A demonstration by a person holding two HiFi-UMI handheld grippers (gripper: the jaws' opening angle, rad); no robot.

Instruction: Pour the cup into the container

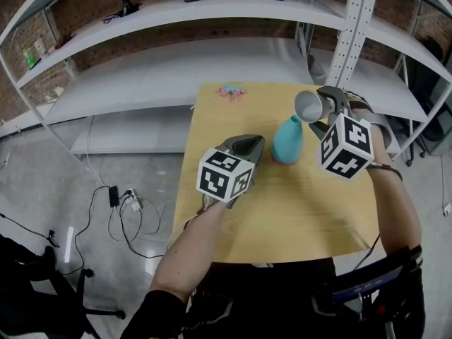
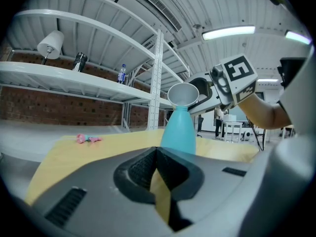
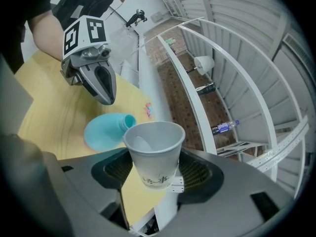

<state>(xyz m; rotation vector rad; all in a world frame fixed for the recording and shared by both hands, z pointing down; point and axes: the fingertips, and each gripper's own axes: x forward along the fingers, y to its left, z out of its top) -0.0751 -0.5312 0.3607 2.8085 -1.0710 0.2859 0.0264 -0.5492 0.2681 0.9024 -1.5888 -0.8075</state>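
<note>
A turquoise bottle-shaped container [image 1: 287, 140] stands upright on the wooden table [image 1: 282, 210], its narrow mouth [image 3: 127, 121] open. My right gripper [image 1: 319, 109] is shut on a white paper cup [image 1: 307, 106], tipped sideways with its rim just above and to the right of the container's mouth. In the right gripper view the cup [image 3: 154, 153] sits between the pads with the container [image 3: 107, 131] beyond it. My left gripper [image 1: 248, 147] hovers just left of the container with its jaws closed and nothing in them. The left gripper view shows the container [image 2: 178, 131] and the cup [image 2: 183, 94] above it.
A small pink and blue item [image 1: 231, 90] lies at the table's far edge. White shelving [image 1: 212, 9] with bottles runs behind the table, and a perforated upright post [image 1: 355, 27] stands at the right. Cables [image 1: 116, 203] lie on the floor at the left.
</note>
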